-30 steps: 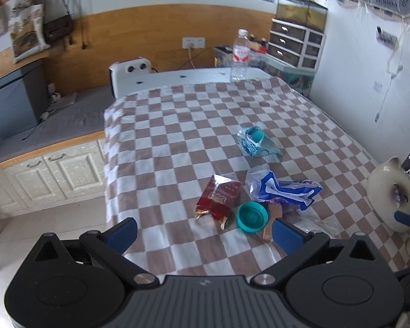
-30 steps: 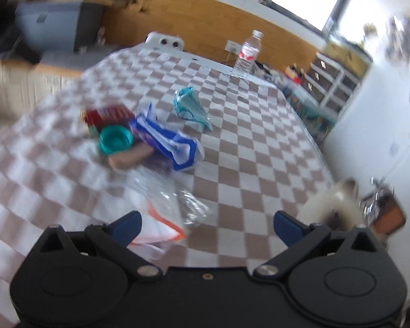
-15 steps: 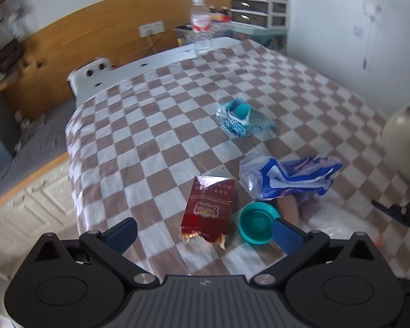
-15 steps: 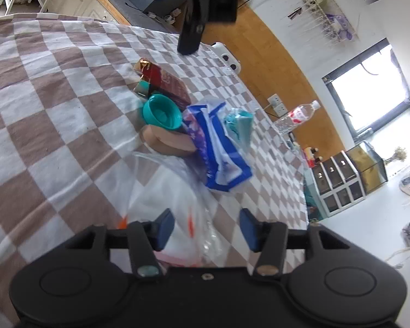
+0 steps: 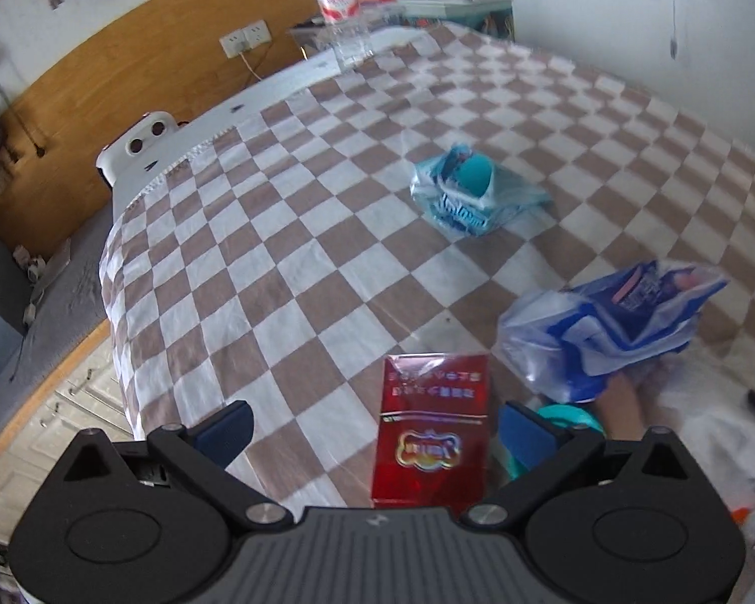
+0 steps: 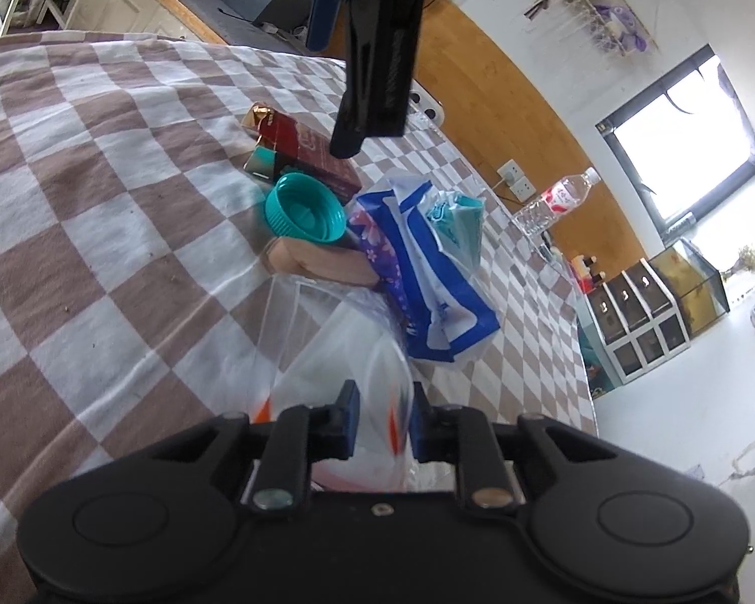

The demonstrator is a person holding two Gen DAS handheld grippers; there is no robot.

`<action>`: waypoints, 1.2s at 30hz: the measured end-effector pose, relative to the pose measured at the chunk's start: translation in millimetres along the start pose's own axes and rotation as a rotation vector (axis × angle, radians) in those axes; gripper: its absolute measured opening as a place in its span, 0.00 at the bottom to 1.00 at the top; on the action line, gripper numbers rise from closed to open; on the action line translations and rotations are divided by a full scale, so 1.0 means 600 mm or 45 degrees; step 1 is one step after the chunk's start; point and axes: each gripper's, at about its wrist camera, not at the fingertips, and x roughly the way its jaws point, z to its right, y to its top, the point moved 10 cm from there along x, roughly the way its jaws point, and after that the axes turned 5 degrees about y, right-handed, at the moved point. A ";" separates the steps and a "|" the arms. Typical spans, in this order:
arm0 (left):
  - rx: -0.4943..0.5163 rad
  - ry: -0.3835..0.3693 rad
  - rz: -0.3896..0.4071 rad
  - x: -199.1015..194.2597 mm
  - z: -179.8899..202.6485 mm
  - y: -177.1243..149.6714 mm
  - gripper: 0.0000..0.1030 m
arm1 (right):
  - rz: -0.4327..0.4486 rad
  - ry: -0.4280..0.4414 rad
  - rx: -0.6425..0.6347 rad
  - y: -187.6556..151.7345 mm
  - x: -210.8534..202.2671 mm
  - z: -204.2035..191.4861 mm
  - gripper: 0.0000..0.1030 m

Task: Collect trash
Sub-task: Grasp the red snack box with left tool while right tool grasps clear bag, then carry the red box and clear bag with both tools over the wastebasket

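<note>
Two tools work over the checked worktop (image 5: 287, 261). The left tool (image 5: 372, 433) hangs wide open, its fingers on either side of the red packet (image 5: 430, 433). The right tool (image 6: 383, 420) is clamped on the clear bag (image 6: 327, 352). A teal cap (image 6: 304, 207) sits touching the packet, just beside the blue wrapper (image 6: 423, 277); a teal wrapper (image 5: 470, 191) lies farther off.

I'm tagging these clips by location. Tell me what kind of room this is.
Most likely a lived-in room of a home, perhaps a kitchen-dining room. A checked tablecloth covers a table holding a water bottle; white cabinets under a counter line one wall, and a small drawer unit stands near the window.
</note>
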 end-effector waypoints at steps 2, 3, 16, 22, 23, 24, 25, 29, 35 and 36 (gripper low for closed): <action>0.032 -0.013 -0.028 0.014 0.007 0.002 0.93 | -0.014 0.019 0.027 0.002 -0.001 0.004 0.19; 0.045 -0.020 -0.043 0.020 0.010 0.004 0.92 | -0.018 0.029 0.040 0.003 -0.002 0.006 0.18; 0.033 -0.118 -0.178 0.065 0.033 0.000 0.80 | -0.116 0.307 0.597 -0.004 -0.067 0.078 0.17; -0.101 -0.205 -0.191 0.061 0.023 -0.016 0.64 | -0.247 0.609 1.139 -0.024 -0.095 0.119 0.17; -0.141 -0.231 -0.190 0.061 0.021 -0.018 0.61 | -0.259 0.621 1.152 -0.025 -0.098 0.119 0.17; -0.164 -0.242 -0.184 0.059 0.020 -0.020 0.58 | -0.276 0.626 1.161 -0.028 -0.097 0.116 0.17; -0.163 -0.236 -0.173 0.058 0.021 -0.021 0.58 | -0.293 0.627 1.161 -0.031 -0.095 0.111 0.17; -0.183 -0.231 -0.154 0.051 0.025 -0.027 0.57 | -0.351 0.604 1.156 -0.041 -0.078 0.091 0.16; -0.256 -0.230 -0.131 0.031 0.018 -0.047 0.50 | -0.324 0.571 1.159 -0.035 -0.083 0.098 0.13; -0.271 -0.234 -0.126 0.025 0.017 -0.051 0.50 | -0.322 0.565 1.163 -0.035 -0.084 0.101 0.13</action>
